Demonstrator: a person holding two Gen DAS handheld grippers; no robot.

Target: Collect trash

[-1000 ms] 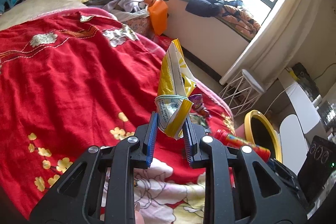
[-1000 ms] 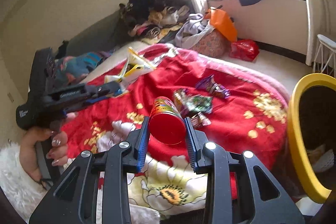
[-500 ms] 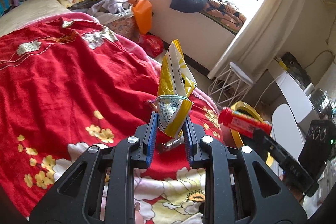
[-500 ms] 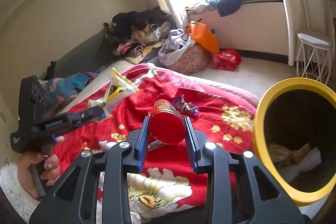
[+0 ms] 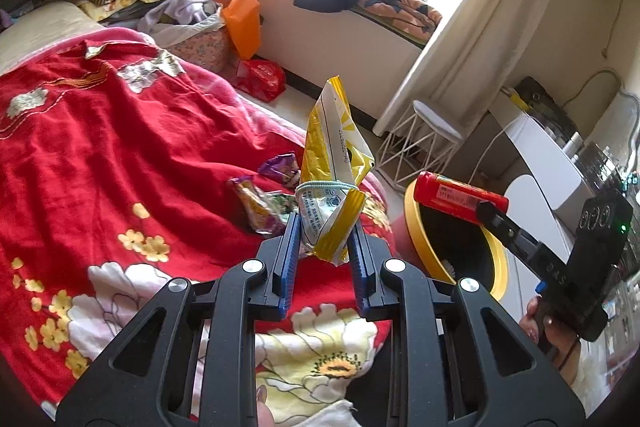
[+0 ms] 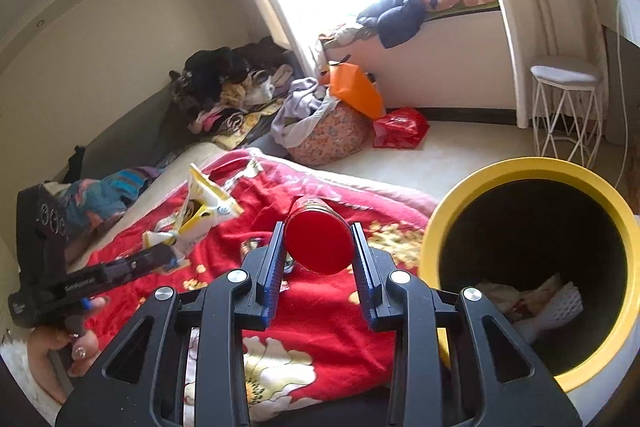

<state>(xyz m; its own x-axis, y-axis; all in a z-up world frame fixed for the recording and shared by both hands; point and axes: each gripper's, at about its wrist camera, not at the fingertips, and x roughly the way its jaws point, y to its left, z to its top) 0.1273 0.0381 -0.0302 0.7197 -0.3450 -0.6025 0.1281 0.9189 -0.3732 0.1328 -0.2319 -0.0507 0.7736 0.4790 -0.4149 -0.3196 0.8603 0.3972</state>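
Over the red blanket (image 5: 100, 155), both grippers grip trash near the bin (image 6: 532, 267).

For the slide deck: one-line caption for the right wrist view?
Right gripper carries red can toward yellow-rimmed bin beside the bed.

Each black hand-held gripper (image 5: 324, 249) has blue pads (image 6: 272, 267) and silver screws.

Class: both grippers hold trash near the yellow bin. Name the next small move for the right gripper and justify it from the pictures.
Probably carry the right gripper on until the red can clamped in it is over the yellow bin, then open. The bin's mouth lies just to its right, with trash already inside.
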